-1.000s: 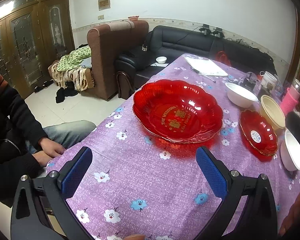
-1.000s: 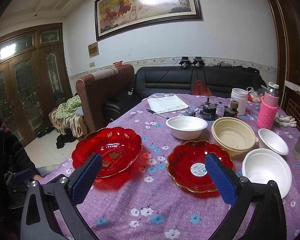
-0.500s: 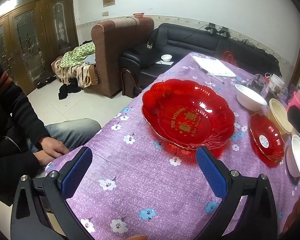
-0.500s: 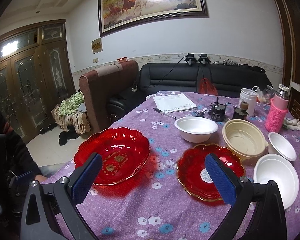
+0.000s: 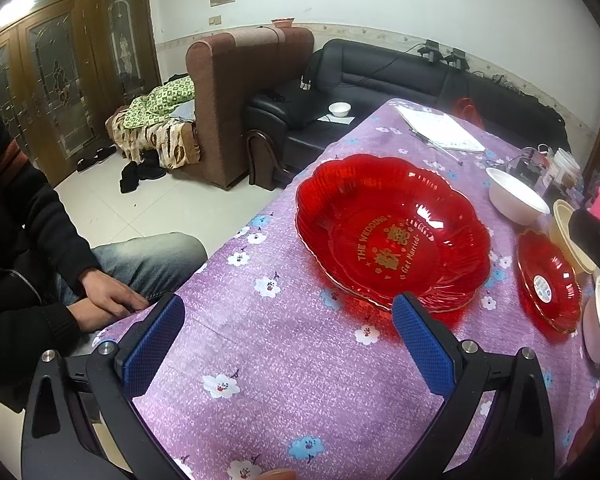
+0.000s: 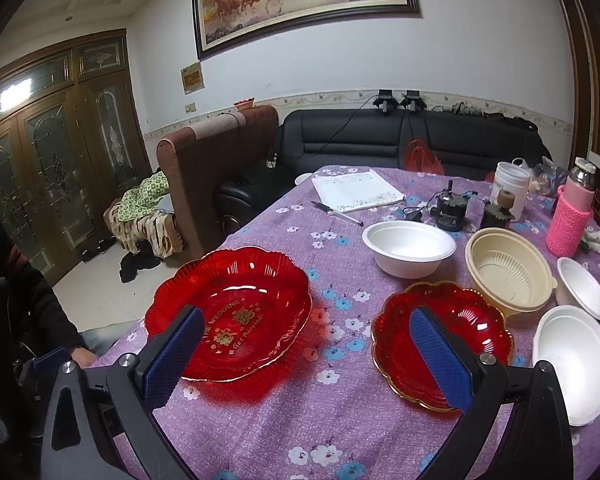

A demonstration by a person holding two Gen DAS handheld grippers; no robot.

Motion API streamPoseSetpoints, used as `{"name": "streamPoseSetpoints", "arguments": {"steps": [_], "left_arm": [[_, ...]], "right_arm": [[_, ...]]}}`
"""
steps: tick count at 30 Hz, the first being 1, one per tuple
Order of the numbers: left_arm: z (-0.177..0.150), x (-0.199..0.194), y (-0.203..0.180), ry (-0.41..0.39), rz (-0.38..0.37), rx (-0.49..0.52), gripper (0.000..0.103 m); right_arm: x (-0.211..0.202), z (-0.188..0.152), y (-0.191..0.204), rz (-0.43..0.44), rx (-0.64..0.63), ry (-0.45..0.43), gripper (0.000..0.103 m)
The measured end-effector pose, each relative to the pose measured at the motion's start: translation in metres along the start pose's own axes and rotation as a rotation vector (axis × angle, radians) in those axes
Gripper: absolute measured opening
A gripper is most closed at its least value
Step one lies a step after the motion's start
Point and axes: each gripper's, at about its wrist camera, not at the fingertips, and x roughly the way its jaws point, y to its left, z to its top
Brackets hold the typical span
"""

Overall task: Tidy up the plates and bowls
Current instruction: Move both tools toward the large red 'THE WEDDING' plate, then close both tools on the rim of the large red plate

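Both views have crept nearer the dishes. Left view: my left gripper [image 5: 288, 332] has fingers spread, empty, large red plate [image 5: 392, 232] centre-right. Right view: my right gripper [image 6: 304, 344] is spread too, framing the small red plate [image 6: 440, 340] lower right, probably to stack it.
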Motion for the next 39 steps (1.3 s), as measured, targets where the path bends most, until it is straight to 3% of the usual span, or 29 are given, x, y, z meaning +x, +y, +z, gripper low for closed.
{"name": "streamPoseSetpoints", "arguments": {"steps": [14,23,39], "left_arm": [[0.016,0.029,0.003,0.064,0.001,0.014,0.103],[0.045,0.049,0.013,0.049,0.075,-0.003,0.103],[0.053,0.071,0.0,0.081,0.059,-0.012,0.103]], "right_arm": [[0.04,0.006,0.002,-0.002,0.042,0.1,0.102],[0.081,0.014,0.0,-0.006,0.071,0.178,0.102],[0.123,0.012,0.002,-0.009,0.084,0.257,0.102]]}}
